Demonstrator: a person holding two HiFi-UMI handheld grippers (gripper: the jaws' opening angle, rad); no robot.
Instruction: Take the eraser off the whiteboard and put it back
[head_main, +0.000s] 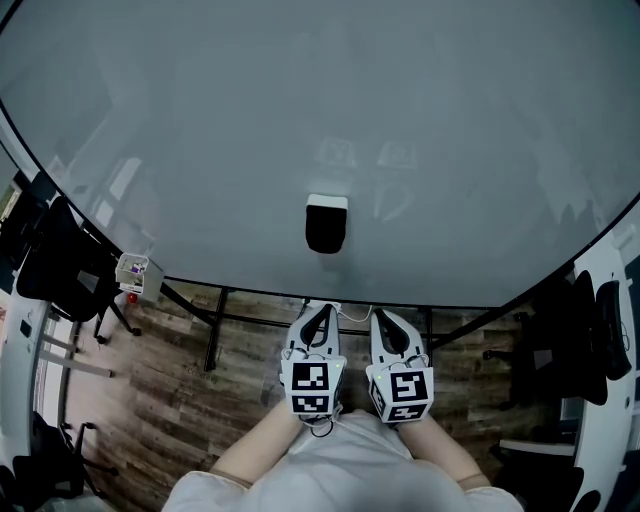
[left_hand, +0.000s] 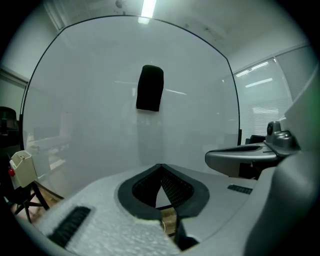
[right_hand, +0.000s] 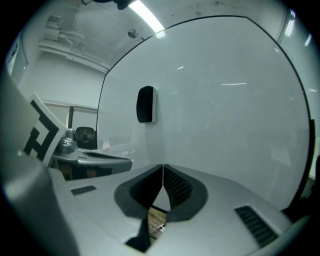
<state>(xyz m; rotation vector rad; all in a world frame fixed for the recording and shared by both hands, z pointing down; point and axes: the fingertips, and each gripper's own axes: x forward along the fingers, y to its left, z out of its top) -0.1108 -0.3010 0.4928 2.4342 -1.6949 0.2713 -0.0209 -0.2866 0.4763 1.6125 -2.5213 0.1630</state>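
Observation:
A black eraser with a white top sticks to the large whiteboard, alone near its middle. It shows up high in the left gripper view as the eraser and in the right gripper view as the eraser. My left gripper is shut with nothing between its jaws, below the board's lower edge and apart from the eraser. My right gripper hangs beside it, also shut and holding nothing. In the left gripper view my left gripper has its tips together; so has my right gripper in its own view.
The whiteboard stands on a black frame over a wooden floor. A small white box hangs at the board's left. Black office chairs stand at the left and chairs at the right.

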